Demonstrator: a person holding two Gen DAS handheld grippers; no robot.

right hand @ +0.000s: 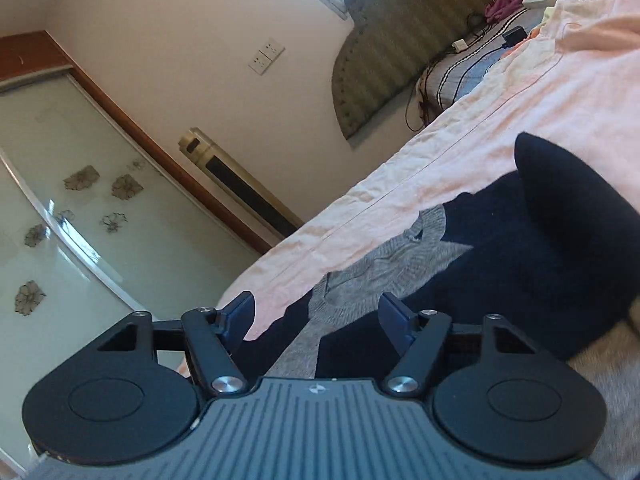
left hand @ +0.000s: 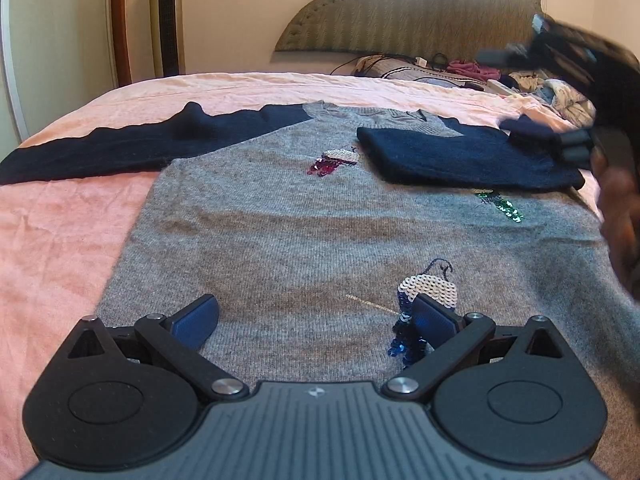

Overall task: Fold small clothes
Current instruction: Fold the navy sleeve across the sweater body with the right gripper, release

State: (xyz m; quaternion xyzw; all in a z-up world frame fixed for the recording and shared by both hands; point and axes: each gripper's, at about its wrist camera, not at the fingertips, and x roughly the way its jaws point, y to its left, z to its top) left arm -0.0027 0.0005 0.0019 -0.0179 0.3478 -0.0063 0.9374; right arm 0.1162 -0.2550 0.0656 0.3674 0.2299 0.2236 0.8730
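A small grey sweater (left hand: 288, 232) with navy sleeves and sequin patches lies flat on the pink bed sheet (left hand: 60, 216). Its left sleeve (left hand: 120, 148) stretches out to the left. Its right sleeve (left hand: 460, 156) is folded inward over the chest. My left gripper (left hand: 316, 316) is open and empty, low over the sweater's lower part, by a white and blue sequin patch (left hand: 424, 300). My right gripper (right hand: 316, 320) is open and empty, tilted, just above the grey collar (right hand: 380, 264) and the folded navy sleeve (right hand: 540, 248). The right gripper also shows blurred at the right edge of the left wrist view (left hand: 576, 144).
A padded headboard (left hand: 412, 8) stands at the far end of the bed, with a pile of clothes (left hand: 556, 92), cables and a remote beside it. A tower fan (left hand: 168, 16) and a glass wardrobe door (right hand: 48, 216) stand to the left of the bed.
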